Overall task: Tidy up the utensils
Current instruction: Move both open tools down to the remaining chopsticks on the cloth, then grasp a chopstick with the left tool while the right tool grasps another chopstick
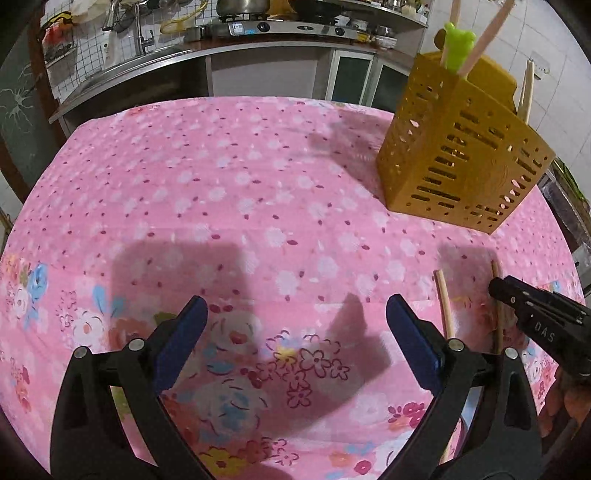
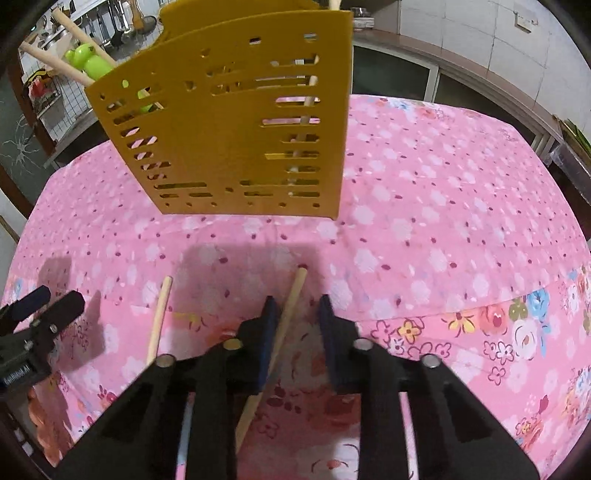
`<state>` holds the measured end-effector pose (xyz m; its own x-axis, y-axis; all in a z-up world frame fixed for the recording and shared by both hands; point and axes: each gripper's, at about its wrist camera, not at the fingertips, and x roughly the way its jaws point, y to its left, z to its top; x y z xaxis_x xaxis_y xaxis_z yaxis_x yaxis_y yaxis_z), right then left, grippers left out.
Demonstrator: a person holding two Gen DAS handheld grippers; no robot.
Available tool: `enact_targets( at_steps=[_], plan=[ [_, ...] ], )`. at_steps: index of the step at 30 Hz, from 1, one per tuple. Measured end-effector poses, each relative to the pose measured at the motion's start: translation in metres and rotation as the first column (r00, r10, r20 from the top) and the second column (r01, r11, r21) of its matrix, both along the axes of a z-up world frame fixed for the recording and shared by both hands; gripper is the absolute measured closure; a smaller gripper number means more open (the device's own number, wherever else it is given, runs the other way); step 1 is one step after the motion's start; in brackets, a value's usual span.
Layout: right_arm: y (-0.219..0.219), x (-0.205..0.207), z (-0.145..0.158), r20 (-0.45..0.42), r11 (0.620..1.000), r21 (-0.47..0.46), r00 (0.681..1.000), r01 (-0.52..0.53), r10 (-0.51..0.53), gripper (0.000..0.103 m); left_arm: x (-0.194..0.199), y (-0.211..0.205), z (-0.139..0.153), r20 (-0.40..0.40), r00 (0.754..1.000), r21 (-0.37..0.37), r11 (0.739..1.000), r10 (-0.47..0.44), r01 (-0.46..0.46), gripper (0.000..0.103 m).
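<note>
A yellow slotted utensil holder (image 1: 465, 158) (image 2: 236, 122) stands on the pink floral tablecloth (image 1: 240, 192). It holds wooden chopsticks and a green frog-topped utensil (image 1: 456, 48) (image 2: 90, 61). Two wooden chopsticks lie on the cloth in front of it. One chopstick (image 2: 284, 317) runs between my right gripper's (image 2: 297, 314) partly open jaws, beside the left pad, not clamped. The other chopstick (image 2: 160, 314) (image 1: 445, 306) lies to its left. My left gripper (image 1: 295, 317) is wide open and empty over bare cloth. It also shows at the left edge of the right wrist view (image 2: 44, 302).
A kitchen counter with a sink, a gas stove (image 1: 280, 26) and pots runs behind the table. Cabinets stand at the back right. The table edge curves along the far side.
</note>
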<state>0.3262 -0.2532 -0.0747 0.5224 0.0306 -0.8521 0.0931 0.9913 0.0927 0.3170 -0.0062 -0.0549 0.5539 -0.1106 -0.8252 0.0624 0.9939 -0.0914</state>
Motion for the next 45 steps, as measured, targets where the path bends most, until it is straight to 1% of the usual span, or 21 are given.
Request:
enact_targets(
  at_steps=[2, 4, 7, 13, 14, 16, 18, 21, 26, 28, 29, 30, 32, 34, 36, 37, 38, 39, 45],
  plan=[
    [0.004, 0.003, 0.001, -0.006, 1.000, -0.017, 1.000, -0.011, 0.010, 0.092, 0.000, -0.005, -0.001, -0.005, 1.000, 0.005, 1.000, -0.006, 0.006, 0.009],
    [0.003, 0.005, 0.002, -0.009, 1.000, -0.020, 1.000, -0.024, 0.024, 0.093, -0.001, -0.008, 0.001, -0.004, 1.000, 0.008, 1.000, -0.009, 0.009, 0.009],
    [-0.003, 0.004, 0.005, -0.005, 0.999, -0.018, 0.999, -0.037, 0.037, 0.097, -0.001, -0.015, 0.002, -0.006, 1.000, 0.011, 1.000, -0.024, 0.024, 0.010],
    [-0.032, -0.002, 0.008, 0.007, 1.000, -0.010, 1.000, -0.009, 0.009, 0.097, -0.002, -0.038, 0.002, -0.020, 0.998, 0.024, 0.997, -0.067, 0.068, 0.010],
    [-0.037, -0.003, 0.008, 0.008, 1.000, -0.008, 1.000, -0.002, 0.002, 0.097, -0.002, -0.044, 0.001, -0.027, 0.996, 0.020, 0.996, -0.081, 0.081, 0.013],
    [-0.045, -0.005, 0.007, 0.009, 1.000, -0.002, 1.000, 0.013, -0.013, 0.097, -0.001, -0.052, 0.000, -0.039, 0.995, 0.019, 0.996, -0.091, 0.092, 0.020],
    [-0.054, -0.007, 0.006, 0.010, 1.000, 0.006, 1.000, 0.027, -0.027, 0.097, 0.000, -0.061, -0.002, -0.053, 0.993, 0.009, 0.994, -0.106, 0.107, 0.035],
    [-0.062, -0.008, 0.006, 0.012, 0.999, 0.008, 0.999, 0.041, -0.042, 0.097, 0.002, -0.076, -0.003, -0.065, 0.990, 0.019, 0.992, -0.127, 0.128, 0.046],
    [-0.070, -0.008, 0.002, 0.009, 0.999, 0.019, 0.999, 0.041, -0.042, 0.097, 0.001, -0.095, 0.001, -0.063, 0.987, 0.014, 0.989, -0.147, 0.148, 0.046],
    [-0.072, -0.010, 0.000, 0.013, 0.999, 0.020, 0.999, 0.039, -0.039, 0.097, 0.002, -0.103, -0.002, -0.080, 0.983, 0.015, 0.986, -0.164, 0.165, 0.051],
    [-0.072, -0.010, 0.000, 0.012, 0.999, 0.018, 0.999, 0.039, -0.039, 0.097, 0.003, -0.107, -0.004, -0.093, 0.981, 0.020, 0.985, -0.169, 0.172, 0.059],
    [-0.071, -0.011, 0.000, 0.014, 0.999, 0.014, 0.999, 0.037, -0.037, 0.097, 0.004, -0.108, -0.007, -0.098, 0.981, 0.034, 0.984, -0.169, 0.173, 0.062],
    [-0.072, -0.009, 0.000, 0.018, 0.999, 0.010, 0.999, 0.035, -0.035, 0.097, 0.002, -0.112, -0.007, -0.084, 0.982, 0.066, 0.982, -0.170, 0.175, 0.065],
    [-0.070, -0.009, 0.000, 0.020, 0.999, 0.010, 0.999, 0.035, -0.035, 0.097, 0.001, -0.113, -0.007, -0.081, 0.982, 0.067, 0.983, -0.168, 0.174, 0.072],
    [-0.071, -0.009, 0.000, 0.021, 0.999, 0.014, 0.999, 0.036, -0.036, 0.097, 0.002, -0.115, -0.007, -0.087, 0.983, 0.067, 0.984, -0.161, 0.167, 0.084],
    [-0.070, -0.009, 0.000, 0.021, 0.999, 0.017, 0.999, 0.037, -0.038, 0.097, 0.004, -0.115, -0.007, -0.090, 0.983, 0.065, 0.984, -0.163, 0.169, 0.088],
    [-0.071, -0.009, 0.001, 0.022, 0.999, 0.021, 0.999, 0.039, -0.039, 0.097, 0.007, -0.115, -0.007, -0.093, 0.982, 0.057, 0.984, -0.164, 0.170, 0.095],
    [-0.071, -0.009, 0.001, 0.023, 0.999, 0.021, 0.999, 0.039, -0.040, 0.097, 0.009, -0.115, -0.006, -0.096, 0.982, 0.050, 0.984, -0.165, 0.170, 0.097],
    [-0.072, -0.010, 0.003, 0.029, 0.999, 0.033, 0.999, 0.041, -0.042, 0.097, 0.009, -0.116, -0.004, -0.076, 0.983, 0.053, 0.984, -0.168, 0.172, 0.098]
  ],
)
